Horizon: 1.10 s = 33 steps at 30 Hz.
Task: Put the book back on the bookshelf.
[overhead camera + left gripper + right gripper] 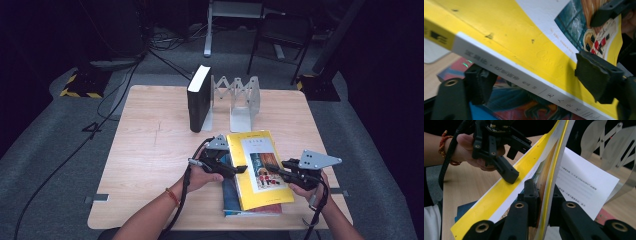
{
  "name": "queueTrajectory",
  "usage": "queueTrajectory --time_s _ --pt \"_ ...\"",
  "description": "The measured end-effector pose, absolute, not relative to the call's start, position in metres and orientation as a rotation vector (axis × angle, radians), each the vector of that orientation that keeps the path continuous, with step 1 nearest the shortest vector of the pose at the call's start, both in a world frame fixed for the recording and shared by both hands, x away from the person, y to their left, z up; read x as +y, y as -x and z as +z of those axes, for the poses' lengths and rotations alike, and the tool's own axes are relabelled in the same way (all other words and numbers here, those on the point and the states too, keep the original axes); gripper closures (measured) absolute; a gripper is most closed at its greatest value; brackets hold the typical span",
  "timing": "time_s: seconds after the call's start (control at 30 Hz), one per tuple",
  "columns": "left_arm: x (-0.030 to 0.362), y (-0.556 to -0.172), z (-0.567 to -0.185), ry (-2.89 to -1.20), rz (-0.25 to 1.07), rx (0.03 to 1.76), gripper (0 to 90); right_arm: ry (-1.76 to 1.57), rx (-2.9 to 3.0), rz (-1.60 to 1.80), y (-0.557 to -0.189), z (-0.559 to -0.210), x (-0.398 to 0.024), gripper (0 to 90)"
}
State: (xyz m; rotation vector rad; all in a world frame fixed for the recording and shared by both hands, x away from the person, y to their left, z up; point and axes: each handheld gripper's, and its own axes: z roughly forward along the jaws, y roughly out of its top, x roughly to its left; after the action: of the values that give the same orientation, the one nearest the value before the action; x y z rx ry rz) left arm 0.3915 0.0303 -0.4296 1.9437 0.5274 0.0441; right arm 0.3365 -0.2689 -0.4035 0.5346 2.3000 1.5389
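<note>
Nearest us, our right gripper (274, 169) pinches the front cover of the yellow book (257, 167), its jaws closed tight on that thin board in the right gripper view, where the cover lifts off the white page beneath. Our left gripper (239, 169) straddles the spine side, one jaw above the cover and one below the book; its jaws stand wide, and we judge the pads are not pressing. The yellow book lies on a blue book (240, 207) near the front edge of the table (150, 150).

To lift well, we should close the left jaws firmly on the spine before raising, since a cover held alone will bend or tear. We should keep both hands level so the block does not sag.

Farther off, the black book (198, 100) stands upright against the metal bookend rack (239, 102). The rack's slots to its right look free, with bare wood between.
</note>
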Motion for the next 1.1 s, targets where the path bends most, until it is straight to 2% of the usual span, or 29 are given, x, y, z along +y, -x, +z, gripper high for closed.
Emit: queueTrajectory --time_s 0.37,0.5,0.6,0.63,0.67,0.9,1.03,1.1 --pt "0.044 -0.380 -0.394 -1.855 0.176 0.435 51.3 -0.512 2.243 1.577 -0.338 -0.395 -0.273 82.4" --pt "0.043 -0.372 -0.382 -1.855 0.232 0.376 59.5 -0.514 2.222 1.559 -0.337 -0.392 -0.273 80.6" --pt "0.040 -0.365 -0.374 -1.863 0.281 0.343 61.7 -0.534 2.218 1.561 -0.338 -0.392 -0.274 78.7" --pt "0.038 -0.362 -0.371 -1.868 0.303 0.325 62.7 -0.538 2.214 1.562 -0.338 -0.392 -0.274 77.6" --pt "0.036 -0.358 -0.367 -1.874 0.322 0.302 64.7 -0.554 2.202 1.545 -0.338 -0.392 -0.275 71.2" --pt "0.029 -0.343 -0.360 -1.901 0.388 0.221 68.7 -0.568 2.193 1.510 -0.336 -0.396 -0.283 59.3" --pt "0.030 -0.342 -0.362 -1.891 0.372 0.230 69.4 -0.597 2.166 1.462 -0.335 -0.398 -0.290 54.5" --pt "0.031 -0.342 -0.364 -1.875 0.361 0.234 69.7 -0.644 2.154 1.446 -0.338 -0.401 -0.294 46.4"
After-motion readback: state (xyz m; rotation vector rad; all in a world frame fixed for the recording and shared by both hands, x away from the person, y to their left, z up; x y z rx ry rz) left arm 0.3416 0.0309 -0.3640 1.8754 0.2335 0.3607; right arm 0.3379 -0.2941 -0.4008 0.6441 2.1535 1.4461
